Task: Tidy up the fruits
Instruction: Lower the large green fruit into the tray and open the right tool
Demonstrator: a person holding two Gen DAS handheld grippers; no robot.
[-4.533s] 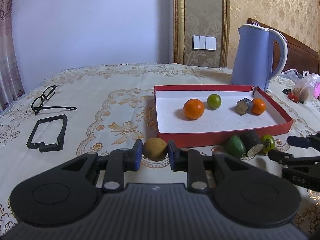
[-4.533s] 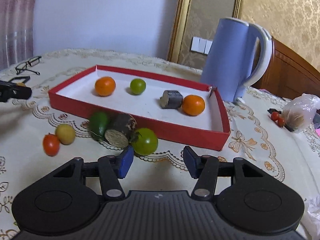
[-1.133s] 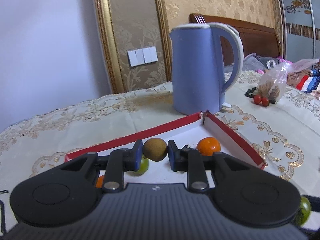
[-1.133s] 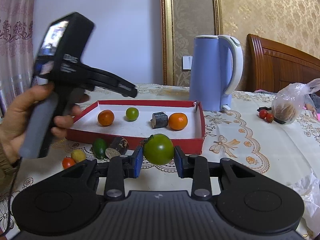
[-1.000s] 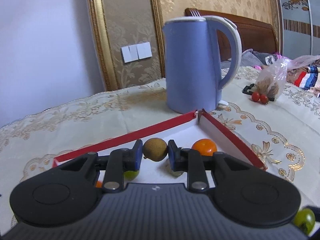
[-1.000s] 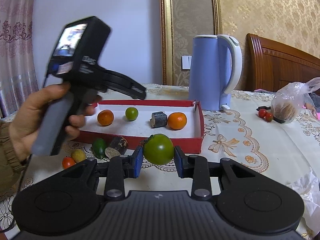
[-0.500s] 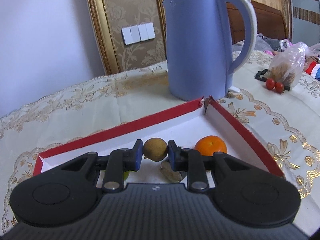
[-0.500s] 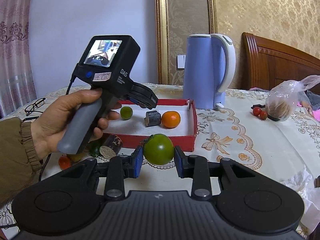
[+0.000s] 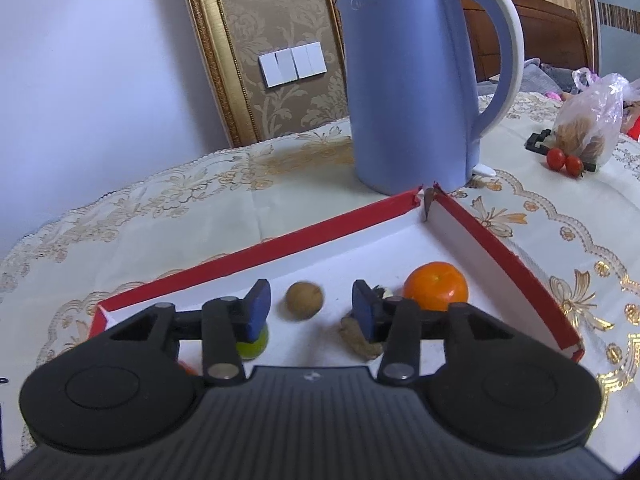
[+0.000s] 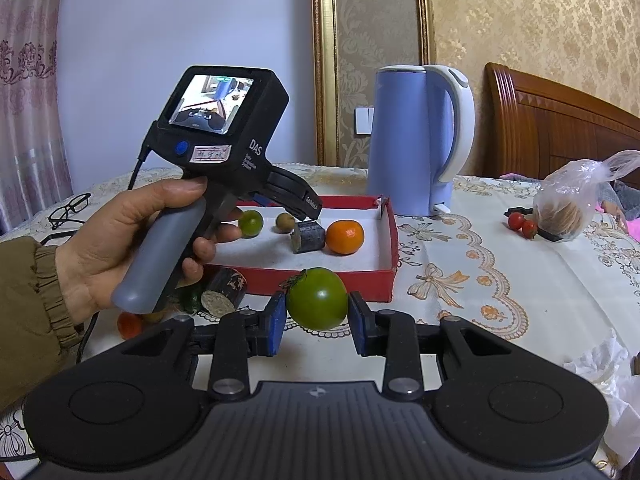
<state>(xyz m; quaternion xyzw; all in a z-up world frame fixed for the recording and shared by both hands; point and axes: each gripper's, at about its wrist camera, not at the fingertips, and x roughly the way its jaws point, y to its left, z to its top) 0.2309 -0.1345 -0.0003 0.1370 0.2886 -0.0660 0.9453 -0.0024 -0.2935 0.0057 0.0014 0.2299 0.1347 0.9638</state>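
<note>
My left gripper (image 9: 310, 310) is open over the red tray (image 9: 280, 246). A small brown fruit (image 9: 304, 301) lies on the tray's white floor between its fingers, free of both pads. An orange (image 9: 435, 286), a green lime (image 9: 253, 344) and a dark stub piece (image 9: 360, 340) also lie in the tray. My right gripper (image 10: 318, 322) is shut on a green tomato (image 10: 318, 298), held in front of the tray (image 10: 360, 276). The left gripper (image 10: 296, 200) shows there, above the brown fruit (image 10: 285, 222).
A blue kettle (image 9: 416, 80) stands just behind the tray's far corner. A plastic bag (image 10: 576, 196) and two cherry tomatoes (image 10: 522, 224) lie at the right. Several loose fruits and a dark stub (image 10: 224, 292) lie left of the tray front. Glasses (image 10: 70, 210) lie far left.
My left gripper opened and let go of the brown fruit, which now rests in the tray. The right gripper still holds the green tomato in about the same place.
</note>
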